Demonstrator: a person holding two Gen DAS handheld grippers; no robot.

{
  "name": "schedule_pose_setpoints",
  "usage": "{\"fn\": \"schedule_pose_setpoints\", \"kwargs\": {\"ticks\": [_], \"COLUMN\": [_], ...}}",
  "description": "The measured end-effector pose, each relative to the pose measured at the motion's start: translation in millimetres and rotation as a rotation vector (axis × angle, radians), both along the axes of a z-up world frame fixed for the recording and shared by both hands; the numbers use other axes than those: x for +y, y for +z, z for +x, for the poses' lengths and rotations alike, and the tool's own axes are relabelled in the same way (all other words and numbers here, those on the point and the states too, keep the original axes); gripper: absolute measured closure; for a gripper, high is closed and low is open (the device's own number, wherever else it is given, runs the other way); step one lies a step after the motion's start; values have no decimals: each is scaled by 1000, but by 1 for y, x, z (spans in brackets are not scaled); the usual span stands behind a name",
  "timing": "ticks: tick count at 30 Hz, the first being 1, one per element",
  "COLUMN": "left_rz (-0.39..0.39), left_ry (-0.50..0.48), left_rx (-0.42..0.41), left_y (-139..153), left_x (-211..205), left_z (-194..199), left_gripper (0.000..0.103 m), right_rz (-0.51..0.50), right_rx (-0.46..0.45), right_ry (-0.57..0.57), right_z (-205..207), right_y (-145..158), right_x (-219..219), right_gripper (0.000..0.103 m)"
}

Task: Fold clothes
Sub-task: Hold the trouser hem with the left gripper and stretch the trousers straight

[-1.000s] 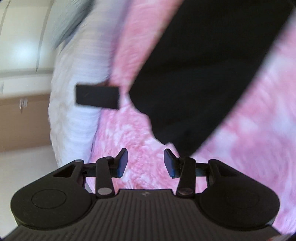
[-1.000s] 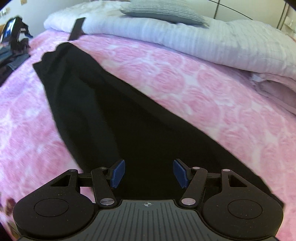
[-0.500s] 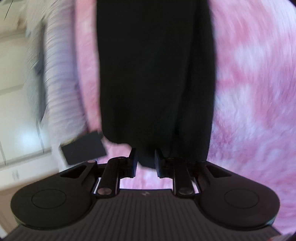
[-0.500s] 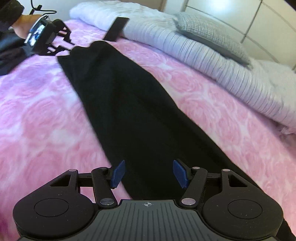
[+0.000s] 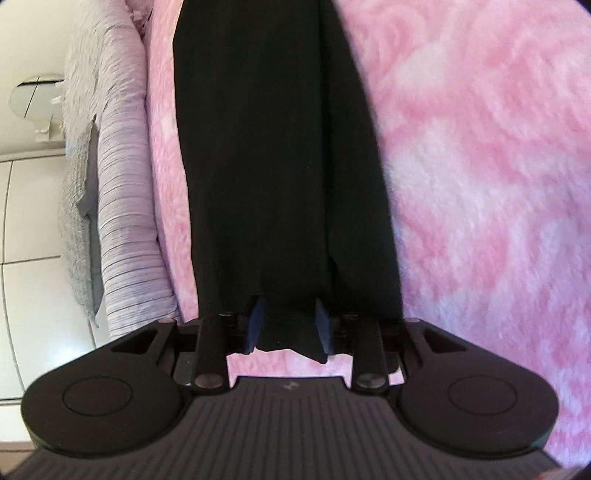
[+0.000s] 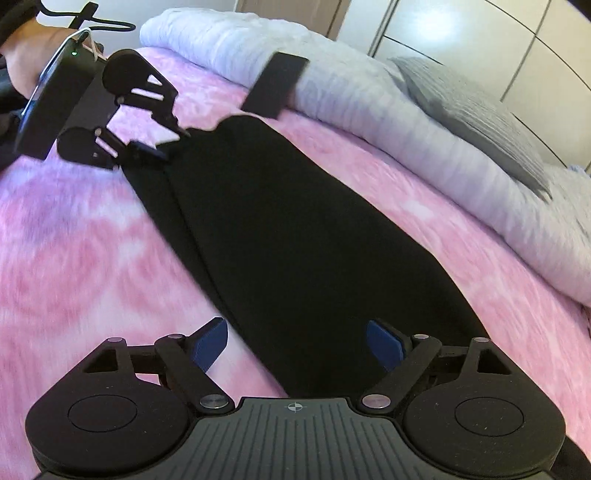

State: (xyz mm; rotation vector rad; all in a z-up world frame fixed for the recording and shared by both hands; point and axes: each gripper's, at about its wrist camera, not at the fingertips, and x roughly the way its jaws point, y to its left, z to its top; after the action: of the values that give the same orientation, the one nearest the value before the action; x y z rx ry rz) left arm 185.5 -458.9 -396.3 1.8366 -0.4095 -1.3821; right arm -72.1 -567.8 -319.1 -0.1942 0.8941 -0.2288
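Right wrist view shows a bed with a pink blanket, a rolled white quilt and a grey pillow along its far side, and pale cupboard doors behind — a small black strap lies on the quilt's edge. Long black pants lie flat across the pink blanket. The left gripper is at the pants' far end with its jaws opening and the cloth's edge between them, not pinched, while the right gripper hangs over the near end, jaws opening wide — holding nothing.
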Motion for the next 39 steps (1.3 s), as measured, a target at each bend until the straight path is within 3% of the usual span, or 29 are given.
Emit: {"fn": "schedule_pose_setpoints", "kwargs": {"ticks": [4, 6, 12, 14, 16, 17, 21, 25, 26, 28, 29, 30, 32, 35, 39], "left_rz": [33, 27, 27, 16, 24, 12, -80, -58, -42, -17, -11, -5, 23, 63, 56], "left_ry": [-20, -48, -79, -83, -41, -10, 85, 128, 125, 127, 121, 113, 105, 84, 94], "left_rx": [58, 92, 76, 61, 84, 110, 220, 292, 294, 302, 299, 289, 274, 249, 226], "left_y": [9, 17, 2, -6, -5, -1, 36, 53, 53, 52, 51, 49, 38, 20, 11], "left_x": [5, 8, -4, -9, -15, -18, -18, -13, -13, -18, -13, -3, 5, 18, 15], "left_z": [8, 9, 11, 10, 11, 11, 19, 16, 13, 10, 9, 6, 1, -5, -6], "left_gripper": [75, 66, 69, 75, 99, 102, 102, 103, 103, 103, 103, 103, 103, 103, 103], "right_rz": [0, 4, 2, 0, -16, -30, -101, -186, -207, -245, -260, -270, -261, -240, -200], "right_rx": [6, 7, -17, -19, -14, -11, -4, 11, 15, 35, 46, 57, 84, 112, 115], "right_ry": [29, 50, 51, 57, 79, 95, 136, 161, 172, 197, 203, 203, 197, 203, 177], "right_z": [26, 35, 51, 55, 60, 63, 67, 65, 63, 58, 54, 51, 45, 39, 36], "right_y": [-9, -12, -20, -21, -23, -25, -31, -38, -39, -40, -40, -40, -43, -51, -47], "right_x": [7, 10, 19, 23, 29, 32, 41, 45, 46, 48, 48, 48, 44, 42, 41], "right_gripper": [17, 17, 17, 17, 17, 17, 17, 18, 23, 44, 61, 67, 67, 76, 76]}}
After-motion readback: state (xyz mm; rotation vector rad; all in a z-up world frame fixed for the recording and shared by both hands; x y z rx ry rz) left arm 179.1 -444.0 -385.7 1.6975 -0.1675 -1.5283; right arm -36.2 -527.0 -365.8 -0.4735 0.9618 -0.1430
